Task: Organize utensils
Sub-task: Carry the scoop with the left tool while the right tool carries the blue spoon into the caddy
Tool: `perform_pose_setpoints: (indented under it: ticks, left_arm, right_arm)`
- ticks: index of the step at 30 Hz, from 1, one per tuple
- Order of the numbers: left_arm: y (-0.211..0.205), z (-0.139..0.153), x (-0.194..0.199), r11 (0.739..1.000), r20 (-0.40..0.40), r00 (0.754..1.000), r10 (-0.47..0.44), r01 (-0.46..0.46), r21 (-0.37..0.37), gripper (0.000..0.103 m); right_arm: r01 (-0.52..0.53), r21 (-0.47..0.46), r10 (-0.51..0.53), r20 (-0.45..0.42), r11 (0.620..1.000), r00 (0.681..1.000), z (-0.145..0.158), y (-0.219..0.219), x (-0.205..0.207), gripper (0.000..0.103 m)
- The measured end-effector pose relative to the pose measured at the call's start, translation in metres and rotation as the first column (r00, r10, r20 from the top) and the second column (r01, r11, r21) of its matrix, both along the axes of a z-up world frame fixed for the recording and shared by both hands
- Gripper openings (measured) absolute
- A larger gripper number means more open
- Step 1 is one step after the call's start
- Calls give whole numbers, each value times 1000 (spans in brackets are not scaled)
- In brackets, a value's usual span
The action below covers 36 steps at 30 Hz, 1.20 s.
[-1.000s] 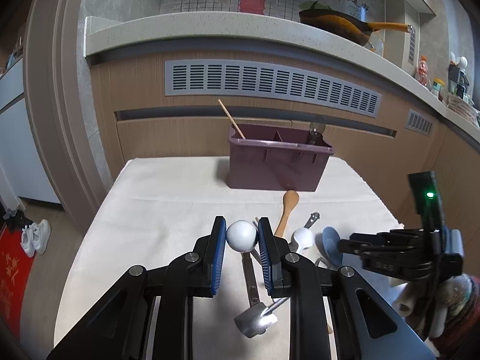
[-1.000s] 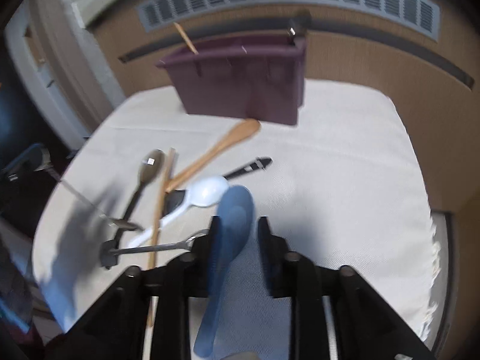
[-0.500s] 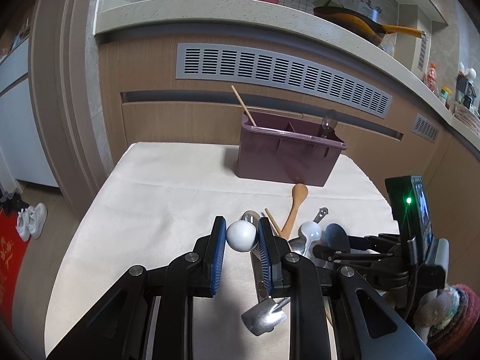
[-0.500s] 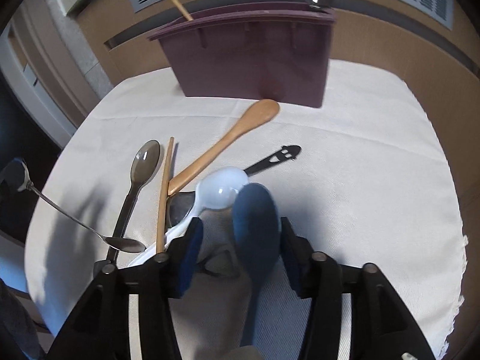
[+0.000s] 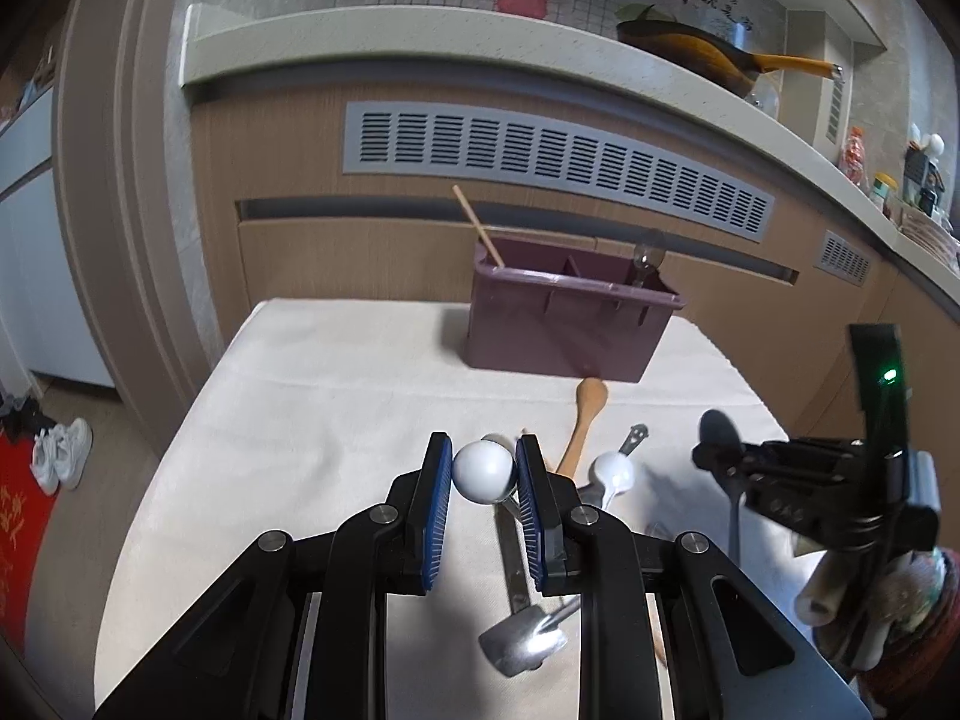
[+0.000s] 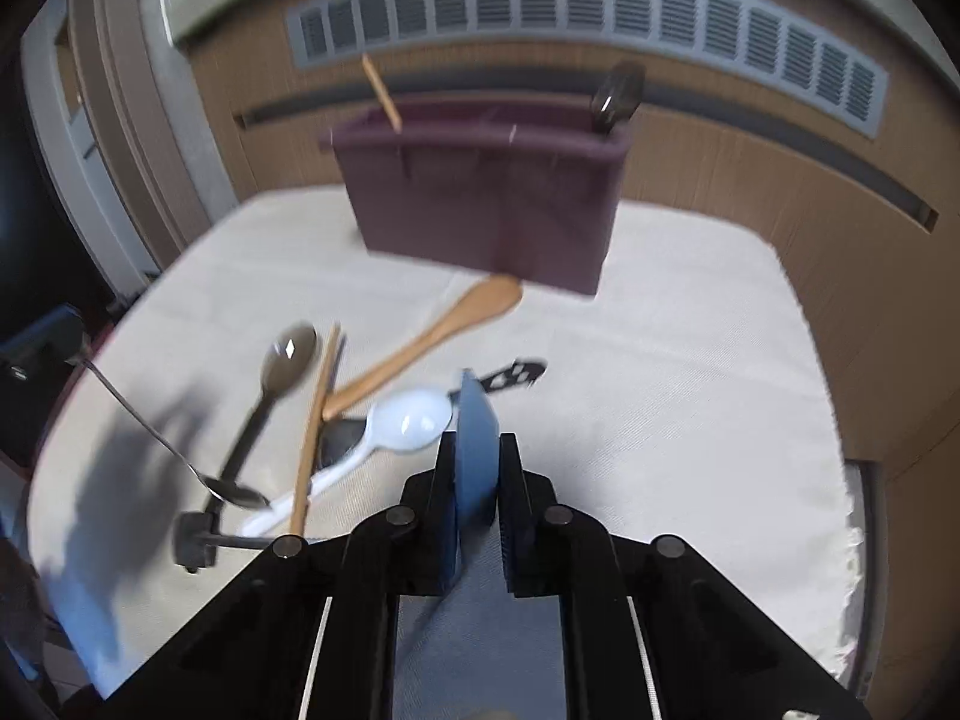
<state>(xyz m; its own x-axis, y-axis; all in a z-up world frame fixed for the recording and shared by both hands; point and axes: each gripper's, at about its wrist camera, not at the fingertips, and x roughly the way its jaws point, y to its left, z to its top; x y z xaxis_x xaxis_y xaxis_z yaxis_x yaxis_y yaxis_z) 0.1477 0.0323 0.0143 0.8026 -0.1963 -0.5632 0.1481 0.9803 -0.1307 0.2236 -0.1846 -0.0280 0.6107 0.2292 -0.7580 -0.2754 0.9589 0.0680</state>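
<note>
My left gripper (image 5: 483, 465) is shut on the white ball end (image 5: 483, 471) of a thin metal spoon, whose bowl (image 5: 522, 642) hangs low toward the camera. In the right wrist view that spoon (image 6: 174, 450) slants in from the left. My right gripper (image 6: 477, 444) is shut on a blue spoon (image 6: 477, 456) turned on its edge, held just above the cloth. From the left wrist view the right gripper (image 5: 714, 462) is at the right with the spoon's bowl sticking up. A purple divided caddy (image 5: 570, 330) stands at the back of the table.
On the cream cloth (image 6: 690, 390) lie a wooden spoon (image 6: 432, 348), a white spoon (image 6: 408, 420), a dark brown spoon (image 6: 282, 372), a chopstick (image 6: 315, 426) and a black handle (image 6: 513, 375). The caddy holds a chopstick (image 5: 477, 228) and a dark spoon (image 6: 615, 99). Cabinets rise behind.
The right gripper's jaws widened around the flat-lying blue spoon, then closed on it; the spoon now stands on edge and is lifted slightly. The left gripper keeps its hold, unmoved.
</note>
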Motion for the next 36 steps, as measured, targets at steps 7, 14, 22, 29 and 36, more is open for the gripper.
perform_pose_setpoints:
  ticks: [7,14,22,29,36]
  left_arm:
    - [-11,20,8,999,36,999,-25,24,34,22]
    - [-33,132,57,987,250,961,-117,86,134,22]
    - [-50,158,153,979,292,947,-135,83,185,22]
    - [-54,101,228,988,146,979,-140,128,90,22]
    - [-60,59,243,986,76,985,-154,148,78,30]
  right_arm:
    - [-9,88,5,46,996,999,25,-21,0,10]
    - [1,86,-32,363,996,931,138,-31,19,10]
    - [61,124,-124,599,990,791,195,-23,91,10]
    - [89,74,-115,562,993,819,145,-8,147,10]
    - [57,-30,-34,510,998,860,96,3,167,12]
